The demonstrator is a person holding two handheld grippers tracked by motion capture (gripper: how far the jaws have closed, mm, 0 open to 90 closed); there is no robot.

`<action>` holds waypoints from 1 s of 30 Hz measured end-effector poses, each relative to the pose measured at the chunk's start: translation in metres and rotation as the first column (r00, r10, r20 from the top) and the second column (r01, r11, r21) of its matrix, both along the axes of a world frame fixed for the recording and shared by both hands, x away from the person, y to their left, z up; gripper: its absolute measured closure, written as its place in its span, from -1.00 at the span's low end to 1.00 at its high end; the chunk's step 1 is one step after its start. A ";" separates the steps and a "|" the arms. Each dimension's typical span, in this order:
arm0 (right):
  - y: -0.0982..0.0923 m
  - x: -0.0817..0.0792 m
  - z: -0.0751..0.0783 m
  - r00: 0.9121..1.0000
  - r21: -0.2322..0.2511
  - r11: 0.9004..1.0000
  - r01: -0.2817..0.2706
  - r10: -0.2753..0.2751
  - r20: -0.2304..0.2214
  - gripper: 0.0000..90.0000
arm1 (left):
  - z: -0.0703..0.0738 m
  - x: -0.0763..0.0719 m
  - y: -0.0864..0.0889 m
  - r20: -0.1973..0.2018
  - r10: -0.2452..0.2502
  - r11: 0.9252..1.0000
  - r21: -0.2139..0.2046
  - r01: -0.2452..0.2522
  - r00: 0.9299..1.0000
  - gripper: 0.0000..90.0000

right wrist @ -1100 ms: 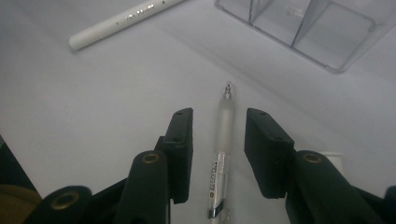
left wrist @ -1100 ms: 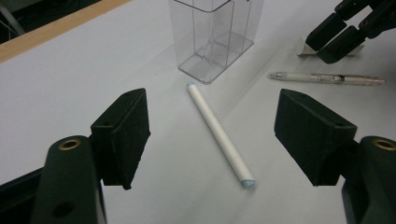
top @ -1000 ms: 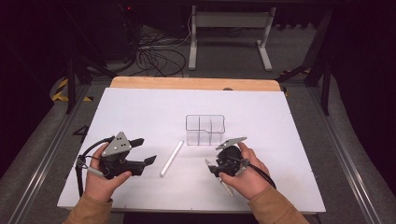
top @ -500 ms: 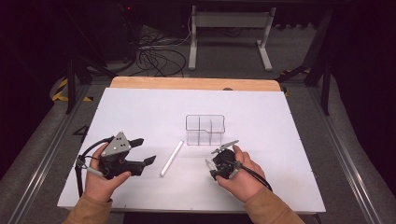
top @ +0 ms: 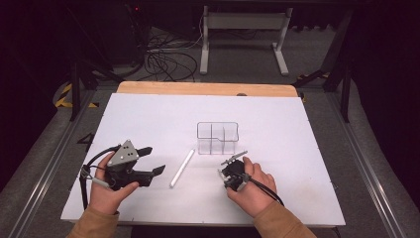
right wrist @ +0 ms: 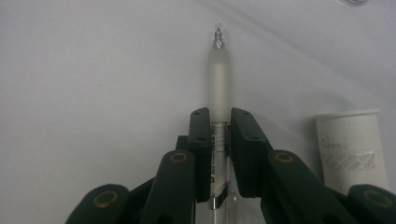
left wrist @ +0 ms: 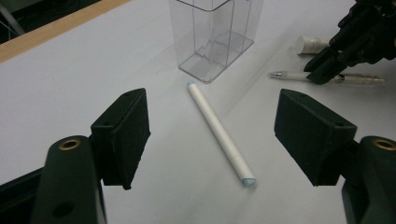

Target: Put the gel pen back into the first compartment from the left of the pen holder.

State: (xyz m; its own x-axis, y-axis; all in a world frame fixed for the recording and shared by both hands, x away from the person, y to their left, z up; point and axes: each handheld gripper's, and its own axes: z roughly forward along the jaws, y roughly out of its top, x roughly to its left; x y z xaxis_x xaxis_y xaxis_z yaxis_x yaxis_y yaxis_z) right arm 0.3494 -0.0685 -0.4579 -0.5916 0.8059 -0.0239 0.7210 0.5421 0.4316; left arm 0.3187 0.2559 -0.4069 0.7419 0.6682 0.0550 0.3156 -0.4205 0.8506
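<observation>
Presently, on the table:

- White table sheet [top: 148, 119]: covers the worktop, with a bare wooden strip [top: 208, 89] along the far edge at 12 o'clock.
- Clear divided container [top: 217, 138]: upright near the centre of the sheet; its compartments look empty in the left gripper view [left wrist: 215, 37].
- White stick [top: 182, 167]: lies flat at roughly 7 o'clock from the container, apart from it, aslant; the left gripper view shows pale blue tips [left wrist: 219, 133].
- Left gripper [top: 152, 160]: held in the person's left hand [top: 105, 191] at 8 o'clock on the sheet, jaws spread wide and holding nothing; the stick lies between them farther on [left wrist: 212, 140].
- Right gripper [top: 226, 172]: held in the right hand [top: 255, 186] at 5 o'clock from the container, jaws clamped [right wrist: 219, 140] on a pen.
- Pen [right wrist: 218, 79]: frosted barrel with clear tip, lying on the sheet, pointing away from the jaws.
- White cylinder [right wrist: 351, 147]: just beside the pen, at 3 o'clock in the right gripper view; its faint label is unreadable.
</observation>
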 end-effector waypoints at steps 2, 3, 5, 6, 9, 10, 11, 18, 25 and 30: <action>0.001 -0.001 0.000 1.000 -0.002 1.000 0.013 -0.013 0.005 0.77 | 0.000 0.000 0.000 -0.001 0.002 1.000 0.000 -0.002 1.000 -0.39; 0.001 -0.001 0.000 1.000 -0.002 1.000 0.018 -0.018 0.006 0.77 | 0.000 0.000 0.000 0.000 0.001 1.000 0.000 -0.001 1.000 -0.39; 0.002 -0.001 0.000 1.000 -0.003 1.000 0.025 -0.025 0.006 0.78 | 0.000 0.000 0.000 0.000 0.000 1.000 0.000 0.000 1.000 -0.39; 0.002 -0.001 0.000 1.000 -0.003 1.000 0.027 -0.027 0.006 0.78 | 0.000 0.000 0.000 0.001 0.000 1.000 0.001 0.000 1.000 -0.39; 0.002 -0.001 -0.001 1.000 -0.002 1.000 0.029 -0.029 0.007 0.78 | 0.000 0.000 0.000 0.001 0.001 1.000 0.000 -0.001 1.000 -0.39; 0.002 -0.001 -0.001 1.000 -0.003 1.000 0.028 -0.028 0.005 0.78 | 0.000 0.000 0.000 0.001 0.001 1.000 0.000 -0.001 1.000 -0.39; 0.002 -0.001 -0.001 1.000 -0.001 1.000 0.029 -0.029 0.005 0.78 | 0.000 0.000 0.000 0.001 0.001 1.000 0.000 -0.001 1.000 -0.39; 0.001 0.000 0.000 1.000 0.001 1.000 0.024 -0.024 0.002 0.78 | 0.000 0.000 0.000 0.000 0.000 1.000 0.000 0.000 1.000 -0.39; -0.001 -0.002 0.004 1.000 0.034 0.999 0.014 -0.014 0.026 0.78 | 0.001 0.000 0.001 0.002 0.002 1.000 -0.003 -0.002 1.000 -0.39; -0.007 -0.002 0.022 0.995 0.109 0.994 -0.014 0.003 0.096 0.78 | 0.001 -0.001 0.001 0.002 0.002 1.000 -0.004 -0.002 1.000 -0.39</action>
